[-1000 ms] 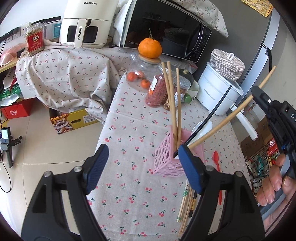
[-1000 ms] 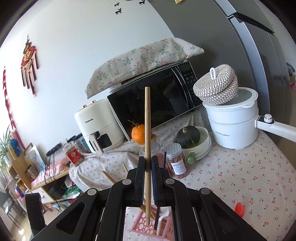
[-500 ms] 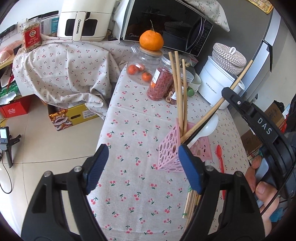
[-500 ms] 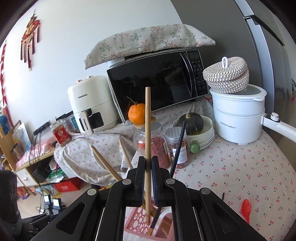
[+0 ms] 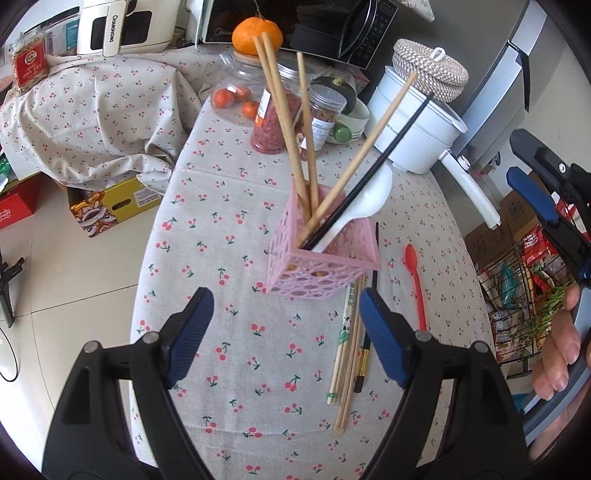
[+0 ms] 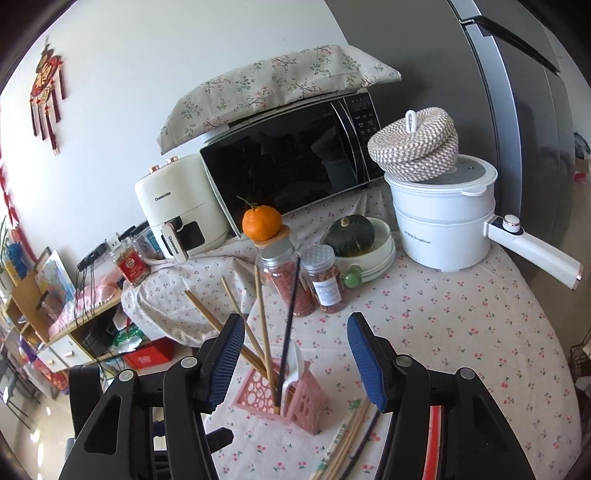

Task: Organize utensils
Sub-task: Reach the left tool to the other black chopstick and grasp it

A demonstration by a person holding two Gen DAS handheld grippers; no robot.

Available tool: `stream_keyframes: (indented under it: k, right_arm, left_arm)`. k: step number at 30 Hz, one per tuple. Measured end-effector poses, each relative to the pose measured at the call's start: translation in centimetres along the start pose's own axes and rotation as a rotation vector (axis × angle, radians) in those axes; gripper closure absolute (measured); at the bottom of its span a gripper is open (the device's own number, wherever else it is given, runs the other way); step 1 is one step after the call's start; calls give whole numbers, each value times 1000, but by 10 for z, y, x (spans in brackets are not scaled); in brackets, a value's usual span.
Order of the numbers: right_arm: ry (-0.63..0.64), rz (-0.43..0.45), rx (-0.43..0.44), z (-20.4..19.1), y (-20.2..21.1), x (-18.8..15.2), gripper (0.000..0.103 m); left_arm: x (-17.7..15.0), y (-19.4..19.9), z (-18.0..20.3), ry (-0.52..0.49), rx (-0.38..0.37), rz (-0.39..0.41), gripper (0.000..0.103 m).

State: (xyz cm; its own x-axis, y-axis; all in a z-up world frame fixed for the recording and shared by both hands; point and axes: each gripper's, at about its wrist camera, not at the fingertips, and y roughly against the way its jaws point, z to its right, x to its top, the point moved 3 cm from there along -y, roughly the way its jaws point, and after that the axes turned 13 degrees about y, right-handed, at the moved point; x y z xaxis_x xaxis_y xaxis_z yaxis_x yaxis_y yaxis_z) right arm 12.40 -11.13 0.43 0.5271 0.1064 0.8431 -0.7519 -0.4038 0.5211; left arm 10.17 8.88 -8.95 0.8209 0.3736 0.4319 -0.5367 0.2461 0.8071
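Since the earlier frame, the right gripper (image 6: 295, 354) has let go of its wooden chopstick (image 5: 360, 153), now leaning in the pink utensil basket (image 5: 325, 254). Both grippers gape empty; the left gripper (image 5: 286, 334) hovers nearby. Loose chopsticks (image 5: 349, 343) and red spoon (image 5: 415, 280) lie beside the basket, awaiting collection.

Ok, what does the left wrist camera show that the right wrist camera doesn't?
Only the left view shows the whole red spoon lying on the cloth right of the pink holder, the cardboard box on the floor, and the right claw from outside. Only the right view shows the wall ornament and the microwave's cloth cover. Both show the holder with chopsticks in it, loose chopsticks on the cloth, the orange and the white pot.
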Motion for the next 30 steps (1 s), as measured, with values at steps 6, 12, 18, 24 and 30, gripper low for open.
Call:
stream_keyframes:
  k: [6, 12, 18, 24, 30]
  right_arm:
    - [-58, -200, -72, 54, 7, -35, 38]
    - [-62, -411, -115, 91, 4, -75, 34]
    - [-147, -602, -105, 125, 2, -121, 34]
    - [-117, -604, -152, 143, 19, -124, 29]
    - [-129, -614, -175, 161, 18, -130, 28]
  left_arm:
    - [-24, -12, 28, -80, 34, -46, 21]
    - [-41, -18, 51, -155, 68, -52, 21]
    - [-52, -25, 69, -202, 90, -72, 21]
    - [-62, -35, 92, -289, 140, -101, 19]
    - [-67, -36, 122, -354, 93, -82, 18]
